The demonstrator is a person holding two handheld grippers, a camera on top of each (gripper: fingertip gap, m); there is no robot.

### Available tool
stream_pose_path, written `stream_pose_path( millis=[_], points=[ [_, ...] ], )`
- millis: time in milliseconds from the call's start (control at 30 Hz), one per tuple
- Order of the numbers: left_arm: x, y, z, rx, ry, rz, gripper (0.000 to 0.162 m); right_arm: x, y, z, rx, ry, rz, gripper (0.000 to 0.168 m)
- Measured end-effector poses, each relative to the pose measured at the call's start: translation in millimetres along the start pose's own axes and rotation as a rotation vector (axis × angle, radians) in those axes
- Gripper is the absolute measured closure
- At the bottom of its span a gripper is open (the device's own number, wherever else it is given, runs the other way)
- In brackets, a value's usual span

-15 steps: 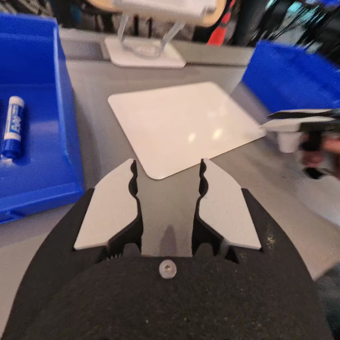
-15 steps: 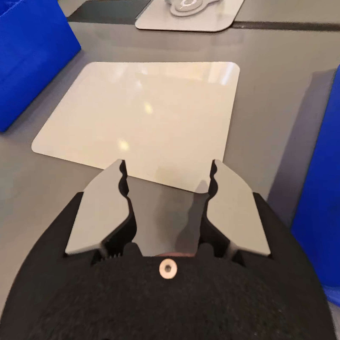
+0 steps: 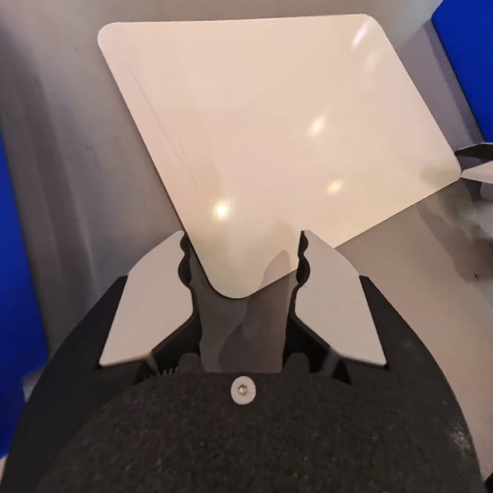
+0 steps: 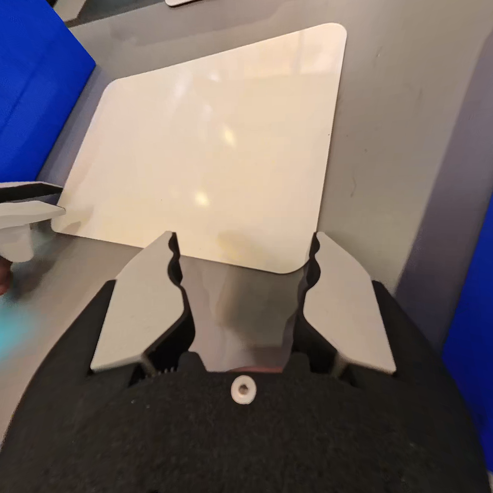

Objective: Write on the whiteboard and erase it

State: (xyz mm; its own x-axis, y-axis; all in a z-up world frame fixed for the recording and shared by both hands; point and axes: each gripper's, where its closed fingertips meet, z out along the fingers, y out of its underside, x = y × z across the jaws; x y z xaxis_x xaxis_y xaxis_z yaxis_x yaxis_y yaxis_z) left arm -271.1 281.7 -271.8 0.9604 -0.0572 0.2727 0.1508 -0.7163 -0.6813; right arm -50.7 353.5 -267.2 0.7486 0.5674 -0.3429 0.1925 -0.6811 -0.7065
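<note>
— What changed?
— The left gripper has dropped closer; the blue bin's marker left its view. Both grippers gape wide, empty.
— And the whiteboard?
— Glossy, round-cornered, flat on the matte grey table, its near corners between the fingers of each; right gripper.

Left gripper fingers spread wide and empty, right gripper likewise

Plain white whiteboard on grey table, blue bins alongside.
</note>
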Motion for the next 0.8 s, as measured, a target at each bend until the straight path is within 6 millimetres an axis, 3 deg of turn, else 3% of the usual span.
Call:
stream_pose_path(
  millis=[167,400,500,567,667,800],
  points=[
    [16,3,3,-0.011,0.067,0.042,0.08,2,12,-15,0.006,0.025,0.013,0.067],
    [14,2,5,-0.018,0.045,0.085,0.078,-3,25,-23,0.011,0.07,-0.03,0.069],
    [9,0,0,0.006,0.036,0.096,0.096,-2,22,-26,0.022,0.1,-0.096,0.083],
    [9,-9,-17,0.057,0.023,0.151,0.092,-8,9,-39,0.11,0.131,-0.183,0.086],
    [13,-26,-60,0.226,-0.044,0.258,0.09,-25,-14,-73,0.32,0.185,-0.371,0.088],
    [21,-13,-100,0.34,-0.039,0.25,0.096,-43,-11,-104,0.441,0.171,-0.449,0.09]
  ],
)
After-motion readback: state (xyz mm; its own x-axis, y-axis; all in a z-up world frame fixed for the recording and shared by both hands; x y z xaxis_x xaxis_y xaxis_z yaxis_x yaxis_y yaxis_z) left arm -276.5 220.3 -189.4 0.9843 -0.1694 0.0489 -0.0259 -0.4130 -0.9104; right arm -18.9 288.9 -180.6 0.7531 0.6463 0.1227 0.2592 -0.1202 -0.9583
